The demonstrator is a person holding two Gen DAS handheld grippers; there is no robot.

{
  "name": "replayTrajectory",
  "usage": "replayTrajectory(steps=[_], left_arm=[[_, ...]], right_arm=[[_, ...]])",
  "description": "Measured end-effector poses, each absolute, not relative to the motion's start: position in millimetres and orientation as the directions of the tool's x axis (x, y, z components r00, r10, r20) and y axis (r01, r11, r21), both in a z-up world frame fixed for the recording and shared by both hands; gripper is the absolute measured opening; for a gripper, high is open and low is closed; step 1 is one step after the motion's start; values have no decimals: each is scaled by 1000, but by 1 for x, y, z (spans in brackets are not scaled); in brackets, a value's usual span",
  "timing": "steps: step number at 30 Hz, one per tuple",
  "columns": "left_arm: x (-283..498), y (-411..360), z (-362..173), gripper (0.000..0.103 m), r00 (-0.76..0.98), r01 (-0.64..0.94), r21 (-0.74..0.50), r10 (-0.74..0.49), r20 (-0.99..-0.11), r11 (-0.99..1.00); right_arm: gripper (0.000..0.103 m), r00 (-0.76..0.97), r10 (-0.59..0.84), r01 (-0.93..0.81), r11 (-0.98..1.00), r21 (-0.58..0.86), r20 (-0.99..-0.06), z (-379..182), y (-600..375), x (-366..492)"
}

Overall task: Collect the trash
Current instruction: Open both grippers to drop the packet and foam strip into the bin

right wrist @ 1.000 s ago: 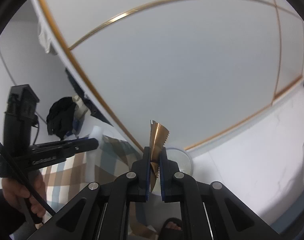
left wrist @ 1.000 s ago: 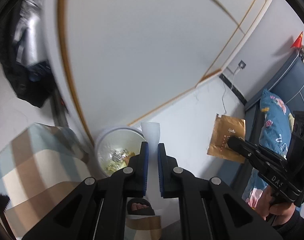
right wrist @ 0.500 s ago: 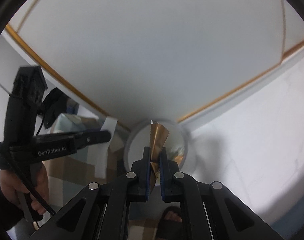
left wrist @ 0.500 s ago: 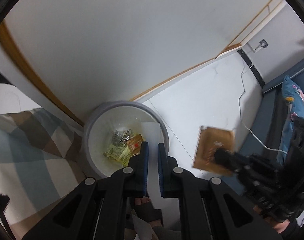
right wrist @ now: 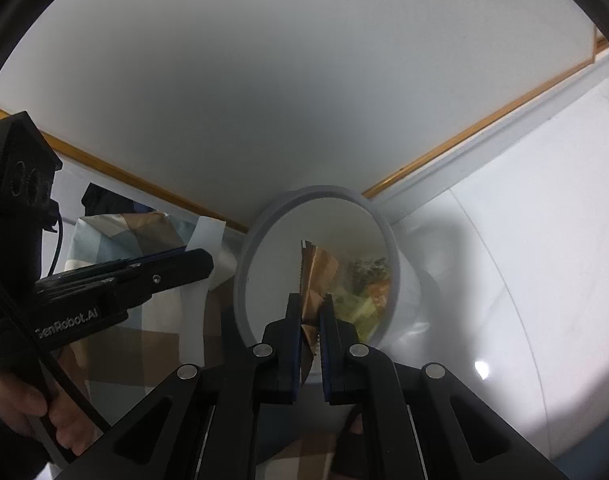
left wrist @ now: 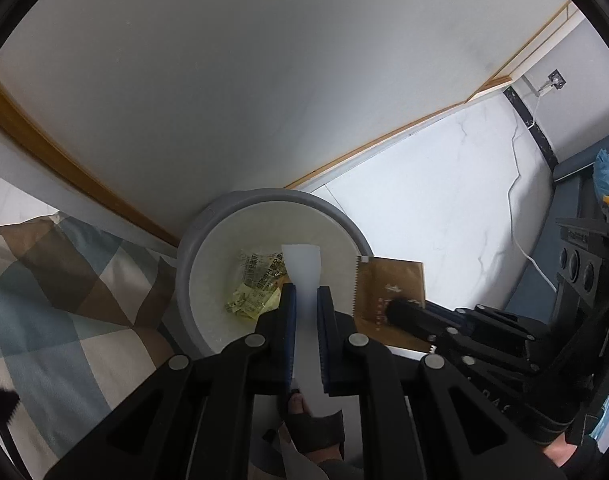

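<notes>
two pieces of trash in hand, neither dropped yet. left claw (left wrist: 304, 308) clenched on a white paper strip (left wrist: 302, 272), its free end over the open bin (left wrist: 208, 232). right claw (right wrist: 310, 312) clenched on a gold foil wrapper (right wrist: 316, 272), also over the bin mouth; in the left view it sits at the rim. yellow wrappers (left wrist: 252, 284) already lie at the bottom. judgement: earlier items binned; both releases left. bin stands on floor beside checkered bedding (left wrist: 64, 280).

left tongs (left wrist: 304, 294) clamped, right tongs (right wrist: 310, 310) clamped
</notes>
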State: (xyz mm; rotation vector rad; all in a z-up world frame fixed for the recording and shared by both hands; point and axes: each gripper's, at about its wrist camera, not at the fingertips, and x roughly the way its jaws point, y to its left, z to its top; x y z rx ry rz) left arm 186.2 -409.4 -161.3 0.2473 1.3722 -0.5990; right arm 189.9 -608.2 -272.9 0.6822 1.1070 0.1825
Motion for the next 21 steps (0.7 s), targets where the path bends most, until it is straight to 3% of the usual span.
replayTrajectory(steps=[21], left_arm=[[204, -397, -180, 16, 11, 450, -135, -156, -988, 883]], right_arm=[[11, 428, 472, 269, 748, 607, -771, -279, -628, 167]])
